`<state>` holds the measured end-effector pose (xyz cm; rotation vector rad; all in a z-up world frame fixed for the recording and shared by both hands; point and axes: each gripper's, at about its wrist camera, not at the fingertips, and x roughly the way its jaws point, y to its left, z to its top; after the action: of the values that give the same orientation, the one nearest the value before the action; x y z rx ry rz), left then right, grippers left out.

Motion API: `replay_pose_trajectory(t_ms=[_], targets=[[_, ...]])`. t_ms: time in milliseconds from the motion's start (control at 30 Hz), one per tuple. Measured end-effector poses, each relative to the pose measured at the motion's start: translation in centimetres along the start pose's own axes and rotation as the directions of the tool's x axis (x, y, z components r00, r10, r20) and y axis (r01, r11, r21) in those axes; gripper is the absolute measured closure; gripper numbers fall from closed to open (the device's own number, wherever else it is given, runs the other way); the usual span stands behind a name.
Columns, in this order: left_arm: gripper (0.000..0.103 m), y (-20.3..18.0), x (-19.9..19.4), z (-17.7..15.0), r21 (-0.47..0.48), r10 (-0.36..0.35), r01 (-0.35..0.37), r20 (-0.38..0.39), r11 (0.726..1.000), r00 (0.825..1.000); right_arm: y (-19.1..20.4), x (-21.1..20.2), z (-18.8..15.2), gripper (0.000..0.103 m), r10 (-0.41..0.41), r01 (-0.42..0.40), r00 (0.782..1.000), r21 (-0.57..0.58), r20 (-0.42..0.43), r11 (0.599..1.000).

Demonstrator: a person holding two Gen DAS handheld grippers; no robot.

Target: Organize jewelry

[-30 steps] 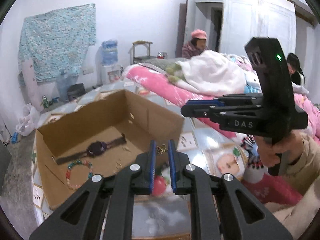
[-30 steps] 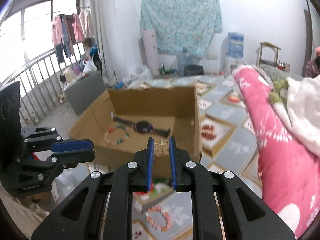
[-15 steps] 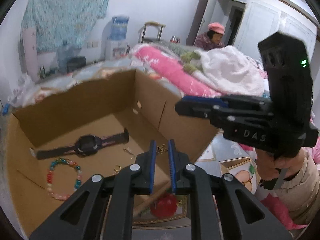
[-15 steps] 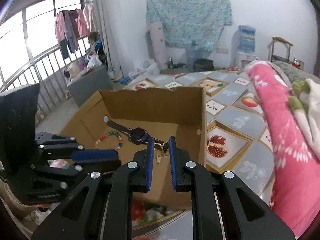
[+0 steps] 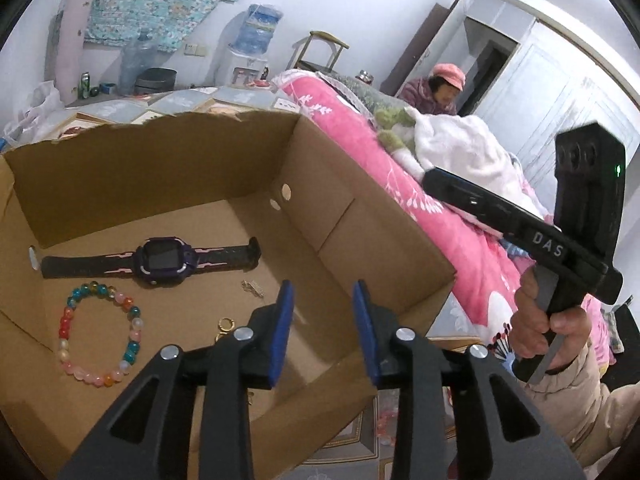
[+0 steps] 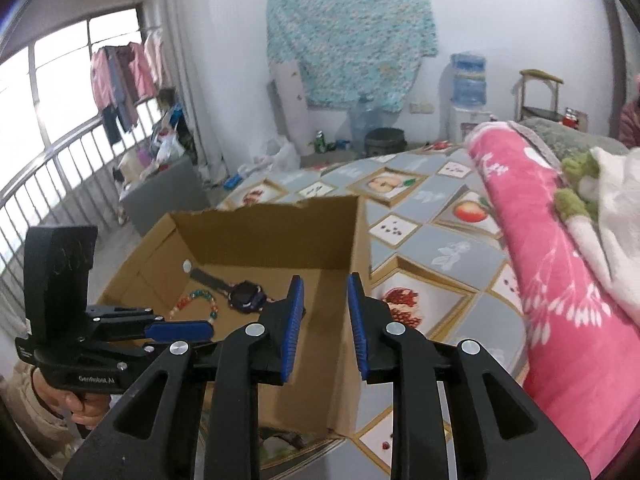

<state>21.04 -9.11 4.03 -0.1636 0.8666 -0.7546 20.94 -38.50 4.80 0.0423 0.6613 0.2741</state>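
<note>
Left wrist view: the jewelry lies on the floor of an open cardboard box (image 5: 168, 176). A purple watch (image 5: 164, 261) stretches flat toward the back, a bracelet (image 5: 100, 334) of coloured beads sits in front of it, and a small metal clasp (image 5: 251, 287) and a gold earring (image 5: 225, 326) lie near the box's front edge, just beside the left tongs (image 5: 322, 316). Those tongs hang over the box with their jaws opening, and nothing shows between the blue pads. The right tongs (image 6: 325, 312), in their own view, are also opening over the near wall of the box, with an empty gap between the pads.

The box rests on a table (image 6: 436, 252) covered with a fruit-patterned cloth, and a pink blanket (image 6: 560, 264) is heaped along one side.

The small gold pieces are the likely trouble. They are light and lie close to the rim, so a tong tip swinging low on the way out could flick them about or drag one over the edge. Both tools crowd the same corner, and a careless pull could knock them together or shove the box.
</note>
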Motion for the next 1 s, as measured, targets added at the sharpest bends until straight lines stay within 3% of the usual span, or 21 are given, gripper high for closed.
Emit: replay_pose_trajectory(t_ms=[367, 600, 767, 867, 1000], targets=[[0.054, -0.2, -4.0, 0.0, -0.024, 0.019, -0.017, 0.093, 1.000, 0.995, -2.0, -3.2, -0.6, 0.073, 0.051, -0.058, 0.997, 0.142, 0.057, 0.988], [0.038, -2.0, -7.4, -0.9, 0.029, 0.070, -0.075, 0.151, 0.997, 0.986, -2.3, -5.8, -1.9, 0.052, 0.027, -0.041, 0.997, 0.186, 0.077, 0.982], [0.023, -3.8, -11.1, -2.7, 0.126, 0.072, -0.095, 0.176, 0.987, 0.982, -2.8, -7.5, -3.6, 0.045, -0.010, -0.001, 0.999, 0.200, 0.052, 0.980], [0.015, -4.8, -12.8, -4.4, 0.191, 0.033, -0.063, 0.153, 0.980, 0.988, -3.0, -7.2, -5.3, 0.043, -0.019, 0.021, 1.000, 0.212, -0.012, 0.977], [0.006, -5.9, -12.4, -7.2, 0.250, -0.015, 0.008, 0.026, 0.968, 1.000, -2.7, -5.6, -7.8, 0.043, -0.046, 0.069, 0.992, 0.203, -0.117, 0.977]])
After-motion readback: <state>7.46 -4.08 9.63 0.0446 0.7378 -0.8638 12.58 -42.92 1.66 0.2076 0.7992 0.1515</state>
